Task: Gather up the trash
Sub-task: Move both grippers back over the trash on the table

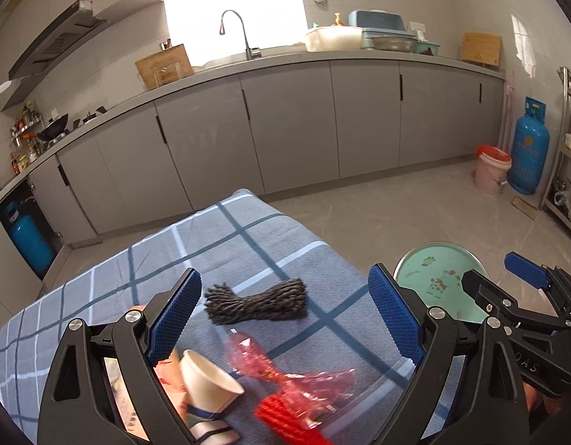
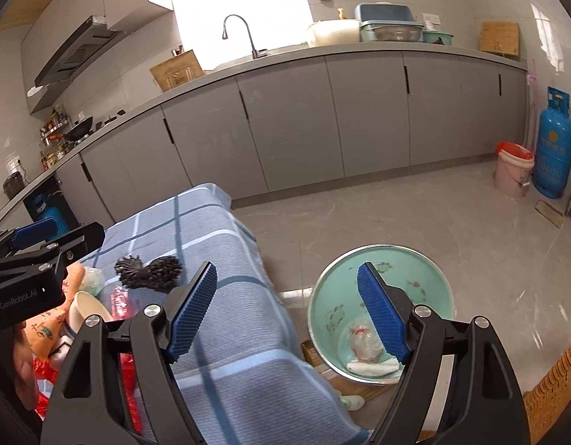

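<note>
Trash lies on the blue checked tablecloth (image 1: 111, 289): a dark twine bundle (image 1: 255, 302), a white paper cup (image 1: 207, 374) on its side, a pink plastic wrapper (image 1: 285, 374) and a red piece (image 1: 285, 419). My left gripper (image 1: 285, 276) hangs open above them, holding nothing. A mint-green bin (image 2: 444, 278) stands on the floor beside the table, with a crumpled clear bag (image 2: 363, 345) and a white wad (image 2: 374, 369) inside. My right gripper (image 2: 287, 272) is open and empty between the table edge and the bin. An orange packet (image 2: 52, 319) lies by the cup (image 2: 87, 309).
Grey kitchen cabinets (image 1: 292, 118) run along the far wall. A pink bucket with a red lid (image 2: 513, 172) and a blue gas cylinder (image 2: 554, 144) stand at the far right. A woven basket edge (image 2: 555, 400) shows at the lower right.
</note>
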A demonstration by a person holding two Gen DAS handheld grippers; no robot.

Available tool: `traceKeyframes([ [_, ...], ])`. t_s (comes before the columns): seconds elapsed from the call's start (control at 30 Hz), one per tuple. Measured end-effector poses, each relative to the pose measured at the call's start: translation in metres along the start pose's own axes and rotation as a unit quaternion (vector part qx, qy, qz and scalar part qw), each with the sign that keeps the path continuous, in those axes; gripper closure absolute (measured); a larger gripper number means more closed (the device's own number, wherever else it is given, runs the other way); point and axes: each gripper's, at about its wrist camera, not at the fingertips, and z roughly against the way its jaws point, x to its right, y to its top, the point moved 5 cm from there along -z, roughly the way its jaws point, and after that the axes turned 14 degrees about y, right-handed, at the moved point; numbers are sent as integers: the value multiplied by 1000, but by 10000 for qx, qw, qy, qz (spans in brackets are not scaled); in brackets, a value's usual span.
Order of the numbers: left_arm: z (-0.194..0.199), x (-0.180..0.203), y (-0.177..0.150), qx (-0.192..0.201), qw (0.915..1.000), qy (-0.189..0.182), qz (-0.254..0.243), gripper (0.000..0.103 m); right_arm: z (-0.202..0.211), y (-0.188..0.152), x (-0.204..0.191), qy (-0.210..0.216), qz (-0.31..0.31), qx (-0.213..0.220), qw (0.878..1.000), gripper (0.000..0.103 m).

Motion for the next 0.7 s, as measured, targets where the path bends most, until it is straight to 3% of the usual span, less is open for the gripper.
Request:
traceKeyframes([
  [0.43, 19, -74, -20, 50, 9984, 462, 330, 13, 1, -12, -60, 339, 340, -140, 9987, 25],
  [0.7, 17, -137, -64, -241, 9937, 1027, 388, 11, -4, -34, -99, 629, 581, -335, 9958, 24],
])
